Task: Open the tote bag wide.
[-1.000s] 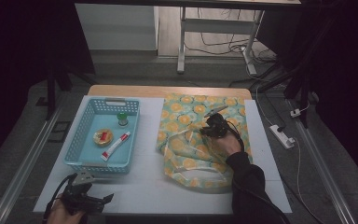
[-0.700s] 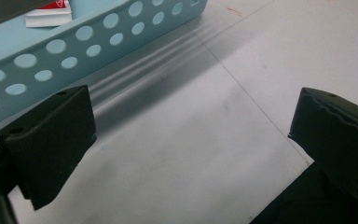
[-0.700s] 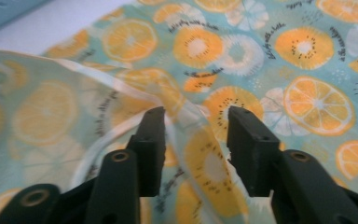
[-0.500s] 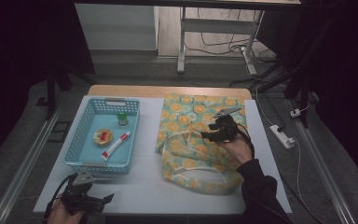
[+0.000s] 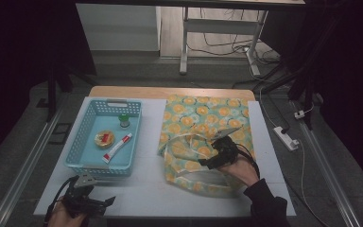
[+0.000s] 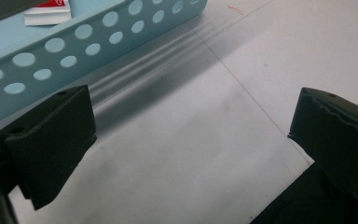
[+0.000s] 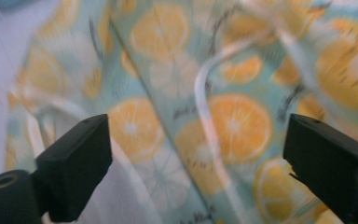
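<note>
The right gripper (image 5: pixel 216 155) sits over the lemon-print cloth tote bag (image 5: pixel 203 118), which lies flat on the right half of the white table (image 5: pixel 146 189), its far end at the table's far edge. Its jaws have just been opening and now stand wide with nothing between them; in the right gripper view the bag (image 7: pixel 200 121) and its pale strap (image 7: pixel 205 107) are blurry below them, so I can't tell how close the tips are to the fabric.

The left gripper (image 5: pixel 92 201) rests at the near left corner, jaws released and empty, partly cut off by the bottom edge of the high view. Just beyond it is the light blue perforated plastic basket (image 5: pixel 80 142); its contents are too small to identify. There's a bare strip of table between the basket and the bag, plus bare room along the near edge.
</note>
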